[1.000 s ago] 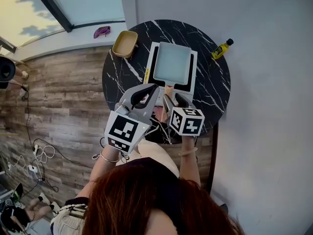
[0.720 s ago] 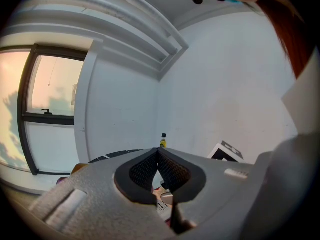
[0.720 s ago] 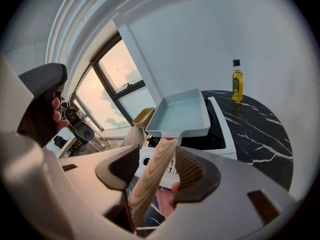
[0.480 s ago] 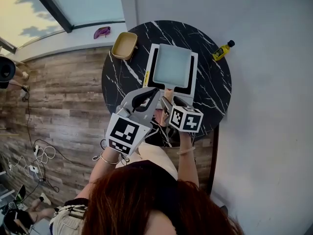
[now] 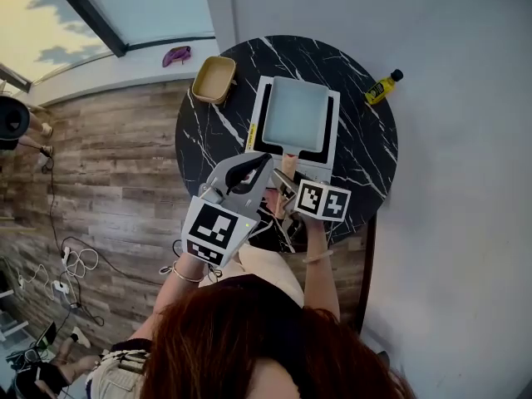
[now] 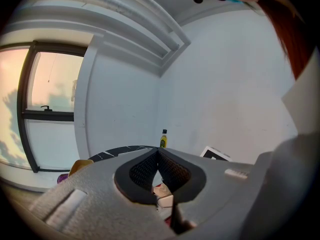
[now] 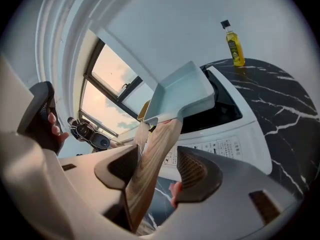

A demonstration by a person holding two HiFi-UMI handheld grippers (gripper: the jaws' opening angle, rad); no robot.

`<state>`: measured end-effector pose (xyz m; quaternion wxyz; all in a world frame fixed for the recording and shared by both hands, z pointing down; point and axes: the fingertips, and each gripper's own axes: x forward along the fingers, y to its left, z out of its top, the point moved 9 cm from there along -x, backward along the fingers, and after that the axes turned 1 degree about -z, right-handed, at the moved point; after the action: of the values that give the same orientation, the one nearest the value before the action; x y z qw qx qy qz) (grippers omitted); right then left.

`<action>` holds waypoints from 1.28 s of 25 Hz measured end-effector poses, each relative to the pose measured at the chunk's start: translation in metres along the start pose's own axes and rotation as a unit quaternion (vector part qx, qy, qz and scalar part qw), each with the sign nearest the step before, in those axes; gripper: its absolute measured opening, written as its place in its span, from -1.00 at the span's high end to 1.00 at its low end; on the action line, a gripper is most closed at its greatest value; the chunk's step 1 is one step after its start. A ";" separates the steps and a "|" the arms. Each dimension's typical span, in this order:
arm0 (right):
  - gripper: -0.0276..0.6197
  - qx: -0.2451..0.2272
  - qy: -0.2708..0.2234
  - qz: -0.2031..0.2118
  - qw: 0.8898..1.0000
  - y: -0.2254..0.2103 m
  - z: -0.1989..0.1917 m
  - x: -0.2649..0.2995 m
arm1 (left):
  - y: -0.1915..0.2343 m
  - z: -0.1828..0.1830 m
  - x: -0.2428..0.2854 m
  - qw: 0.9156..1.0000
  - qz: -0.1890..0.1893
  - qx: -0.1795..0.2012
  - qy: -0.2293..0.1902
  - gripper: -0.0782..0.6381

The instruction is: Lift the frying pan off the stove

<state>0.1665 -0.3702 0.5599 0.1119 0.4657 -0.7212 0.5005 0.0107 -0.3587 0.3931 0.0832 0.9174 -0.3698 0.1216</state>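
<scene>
A square pale-blue frying pan [image 5: 295, 110] sits on the white stove [image 5: 319, 164], its wooden handle [image 5: 288, 158] pointing toward me. In the right gripper view the pan [image 7: 185, 94] rises above the stove [image 7: 235, 134], and the handle [image 7: 155, 159] runs down between my right gripper's [image 7: 160, 171] jaws. Those jaws are opening: the handle leans by the left pad, with a gap to the right pad. In the head view my right gripper [image 5: 287, 174] is at the handle's end. My left gripper [image 5: 263, 161] hovers just left of it, shut on nothing, as the left gripper view [image 6: 159, 156] confirms.
The stove stands on a round black marble table [image 5: 366, 152]. A yellow oil bottle [image 5: 382, 86] is at its far right edge, a tan bowl [image 5: 213, 77] at its far left. A purple object [image 5: 174, 54] lies on the sill. A white wall runs along the right.
The right gripper's marker cube has turned and shifted slightly right at the handle. The pan has stayed on the stove. The left gripper has barely moved.
</scene>
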 end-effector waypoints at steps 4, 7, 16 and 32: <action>0.22 0.055 0.003 0.041 0.998 -0.005 -0.002 0.006 | 0.002 -0.001 0.001 1.000 0.001 0.000 0.003 0.75; 0.26 0.088 0.006 0.069 0.994 -0.009 -0.003 0.010 | 0.002 -0.001 0.002 1.000 0.002 0.000 0.003 0.75; 0.56 0.174 -0.006 0.135 0.975 -0.013 -0.008 0.012 | -0.001 -0.001 -0.001 1.000 0.005 0.001 0.004 0.75; 0.62 0.209 -0.026 0.140 0.967 -0.008 -0.021 0.004 | -0.007 0.006 -0.019 1.000 0.017 0.017 -0.005 0.75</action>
<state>0.1649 -0.3558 0.5772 -0.0781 0.3862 -0.6611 0.6386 0.0030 -0.3428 0.3812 0.0634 0.9127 -0.3838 0.1249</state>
